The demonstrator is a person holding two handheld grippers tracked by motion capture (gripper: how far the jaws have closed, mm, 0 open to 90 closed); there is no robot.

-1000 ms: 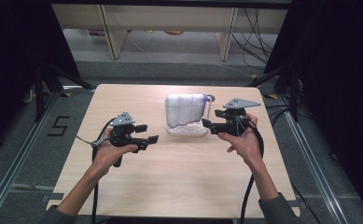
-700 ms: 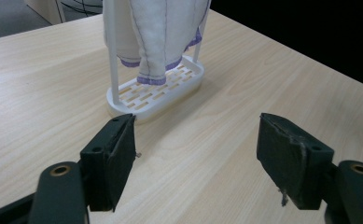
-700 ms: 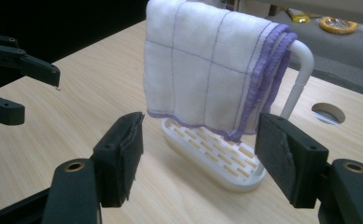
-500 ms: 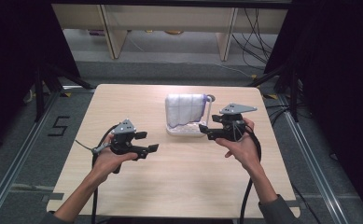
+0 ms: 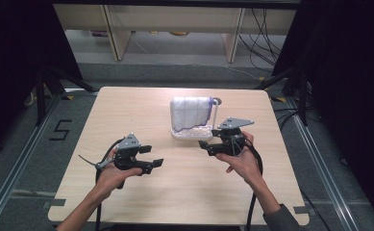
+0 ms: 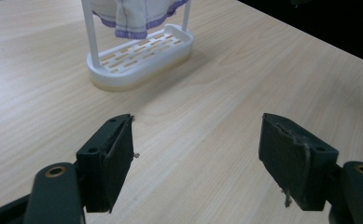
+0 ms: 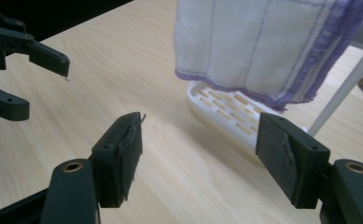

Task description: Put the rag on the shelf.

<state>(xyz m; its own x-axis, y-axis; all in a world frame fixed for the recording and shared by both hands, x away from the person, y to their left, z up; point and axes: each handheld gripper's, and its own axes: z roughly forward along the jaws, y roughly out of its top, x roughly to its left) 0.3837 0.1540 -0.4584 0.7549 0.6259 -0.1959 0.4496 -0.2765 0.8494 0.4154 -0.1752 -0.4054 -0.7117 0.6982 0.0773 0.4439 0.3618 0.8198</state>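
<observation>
A white cloth with purple edging [image 5: 190,113] hangs over a white rack with a slotted base [image 5: 193,133] at the table's middle back. My left gripper [image 5: 153,156] is held low over the table, left of and nearer than the rack, pointing right. It is open with nothing between its pads, and its jaws have just been opening a little. In the left gripper view the gripper [image 6: 195,154] faces the rack base [image 6: 142,53] and the cloth's hem [image 6: 132,16]. My right gripper [image 5: 208,138] is open and empty just in front of the rack. In the right gripper view the gripper [image 7: 198,149] has the cloth [image 7: 258,42] close ahead.
The light wooden table [image 5: 127,110] is bare around the rack. A thin upright post [image 5: 216,113] stands at the rack's right end. In the right gripper view the left gripper [image 7: 46,88] shows at far left. Dark floor and shelving legs lie beyond the table.
Both hands have come down and toward the near side of the table. The right gripper has sunk from beside the cloth to just in front of the rack base.
</observation>
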